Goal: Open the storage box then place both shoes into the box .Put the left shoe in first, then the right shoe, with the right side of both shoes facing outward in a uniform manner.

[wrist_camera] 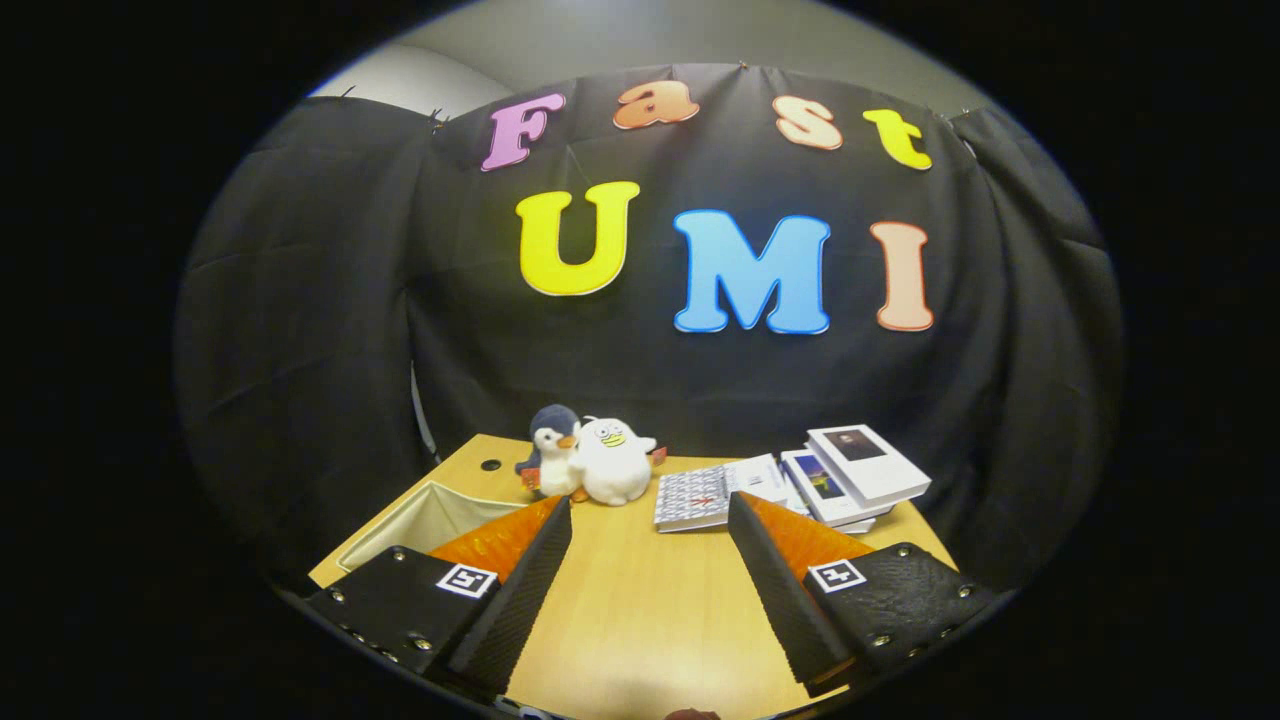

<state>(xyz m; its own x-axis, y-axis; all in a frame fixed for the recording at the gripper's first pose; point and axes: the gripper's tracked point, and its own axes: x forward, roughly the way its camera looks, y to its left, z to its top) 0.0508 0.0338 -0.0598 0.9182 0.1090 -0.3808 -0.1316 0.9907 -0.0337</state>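
While you are holding the gripper [650, 515] above the light wooden tabletop [640, 610], the task's open-topped storage box with the pale fabric lining [425, 520] is sitting at the table's left edge, just beyond and outside the left finger, which is covering part of its near corner. No lid can be made out on it, and its inside, as far as it is showing, is looking bare. Your claw is standing released: the two fingers are spreading wide apart with only bare wood lying between them, and they are pressing on nothing.

Beyond the fingertips, near the back of the table, a small plush penguin with a dark blue head and white belly [550, 450] is leaning against a round white plush bird with a yellow beak [612, 460]; the two are touching. To their right, a patterned white-and-grey book [692, 497] is lying flat, and just beside it a loose stack of white books and boxes [850, 475] is resting near the table's right back corner. Black cloth [300, 350] is hanging behind the table as the booth's wall.
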